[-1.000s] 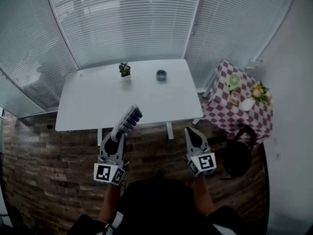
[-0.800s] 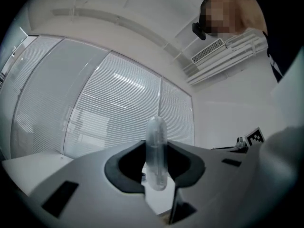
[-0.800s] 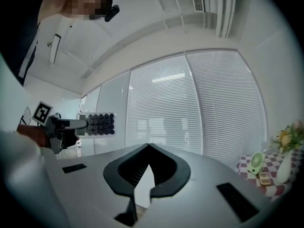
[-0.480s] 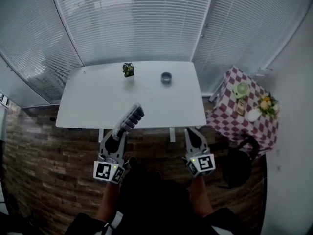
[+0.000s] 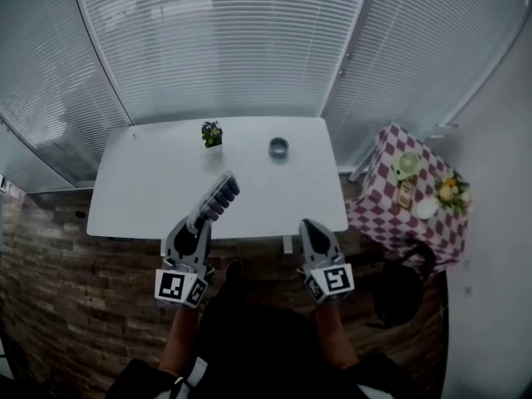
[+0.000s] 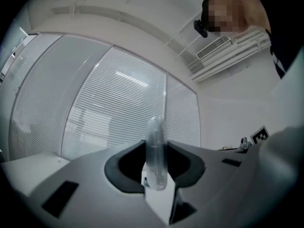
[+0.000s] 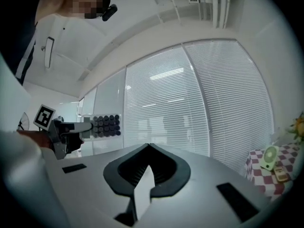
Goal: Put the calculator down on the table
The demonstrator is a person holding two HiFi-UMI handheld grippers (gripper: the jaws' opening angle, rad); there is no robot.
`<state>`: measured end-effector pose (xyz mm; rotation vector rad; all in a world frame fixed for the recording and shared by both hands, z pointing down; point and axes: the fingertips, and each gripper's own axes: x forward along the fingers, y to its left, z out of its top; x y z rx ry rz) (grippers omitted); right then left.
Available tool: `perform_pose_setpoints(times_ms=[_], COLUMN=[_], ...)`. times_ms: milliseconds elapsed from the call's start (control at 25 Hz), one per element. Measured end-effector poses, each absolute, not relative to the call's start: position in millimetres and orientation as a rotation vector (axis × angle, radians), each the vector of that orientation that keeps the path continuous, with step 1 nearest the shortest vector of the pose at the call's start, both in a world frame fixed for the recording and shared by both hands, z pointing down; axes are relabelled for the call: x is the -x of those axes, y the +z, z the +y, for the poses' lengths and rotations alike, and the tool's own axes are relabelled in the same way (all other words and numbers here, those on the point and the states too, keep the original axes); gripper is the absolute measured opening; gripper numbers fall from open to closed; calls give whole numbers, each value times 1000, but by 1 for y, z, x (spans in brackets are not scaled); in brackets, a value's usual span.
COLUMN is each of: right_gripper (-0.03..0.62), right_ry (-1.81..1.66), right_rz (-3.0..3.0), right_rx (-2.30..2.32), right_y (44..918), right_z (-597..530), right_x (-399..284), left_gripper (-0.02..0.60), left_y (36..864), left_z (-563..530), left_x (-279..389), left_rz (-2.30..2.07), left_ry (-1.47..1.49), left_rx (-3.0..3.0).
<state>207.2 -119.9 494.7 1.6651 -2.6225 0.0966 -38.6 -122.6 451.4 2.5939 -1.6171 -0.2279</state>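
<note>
Calculator: I see the flat, pale plastic calculator with round dark keys (image 5: 215, 199) held up in the air, not lying down yet. In the head view it shows over the near part of the big white table (image 5: 141, 185).
Left gripper: my left gripper (image 5: 198, 224) pinches the calculator's near end. In the left gripper view the calculator stands on its thin side between the two jaws, and both jaws press on it.
Right gripper: my right gripper (image 5: 312, 224) holds nothing. Its jaws are pressed together at the tips. It is by the table's near edge, well apart from the left gripper.
On the table: a small green plant in a pot (image 5: 212, 133) and a small round grey bowl (image 5: 278, 147) sit near the far edge, apart from each other.
To the right: a little table with a red and white checked cloth (image 5: 391, 214) holds a small green fan (image 5: 406, 164) and yellow flowers (image 5: 450, 191).
Behind: white window blinds (image 5: 224, 48).
Floor: brown bricks (image 5: 75, 281).
</note>
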Motion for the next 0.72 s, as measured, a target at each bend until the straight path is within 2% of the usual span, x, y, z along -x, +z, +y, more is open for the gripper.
perform_pose_setpoints(times_ms=[720], right_gripper=[6], right_ry=[49], right_rz=[-2556], right_rx=[-1710], right_y=[491], right_z=[-233], right_x=[-182], left_gripper=[100], left_y=[460], left_z=[-239], left_x=[75], left_rz=[-1602], left_ry=[-185], left_rx=[-2598])
